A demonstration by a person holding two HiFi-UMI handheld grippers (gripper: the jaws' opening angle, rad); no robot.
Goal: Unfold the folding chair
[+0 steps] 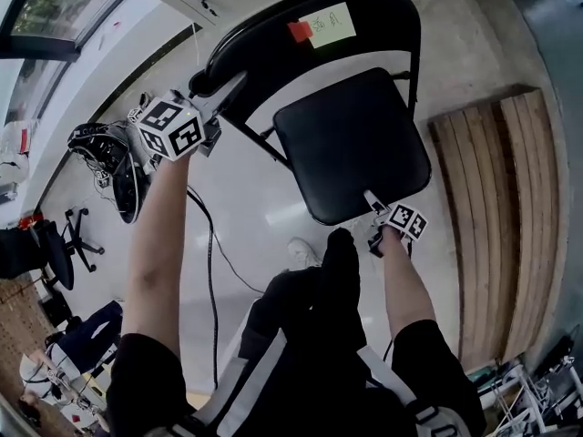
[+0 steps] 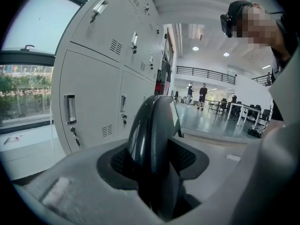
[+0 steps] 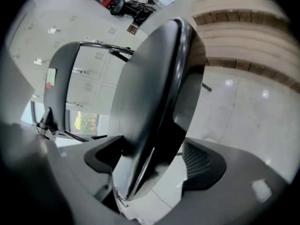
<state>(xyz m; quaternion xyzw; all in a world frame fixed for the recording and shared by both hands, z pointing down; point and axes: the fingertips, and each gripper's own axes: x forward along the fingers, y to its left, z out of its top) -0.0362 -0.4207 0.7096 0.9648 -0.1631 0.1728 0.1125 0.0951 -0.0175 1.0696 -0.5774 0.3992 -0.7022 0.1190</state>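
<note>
The black folding chair stands open below me, its padded seat (image 1: 351, 144) in the middle of the head view and its curved backrest (image 1: 264, 30) beyond it, bearing a yellow note (image 1: 328, 24). My left gripper (image 1: 219, 89) is at the backrest's left end. In the left gripper view the backrest's edge (image 2: 150, 125) fills the gap of that gripper (image 2: 152, 161), both pads against it. My right gripper (image 1: 373, 203) is at the seat's near edge. The seat (image 3: 150, 93) lies between that gripper's (image 3: 154, 168) jaws, with a gap beside the right pad.
A slatted wooden platform (image 1: 496, 217) lies to the chair's right. Grey lockers (image 2: 93, 78) stand behind the backrest. A black cable (image 1: 211, 262) runs over the pale floor, and a black office chair (image 1: 55, 253) and a heap of gear (image 1: 105, 153) are at the left.
</note>
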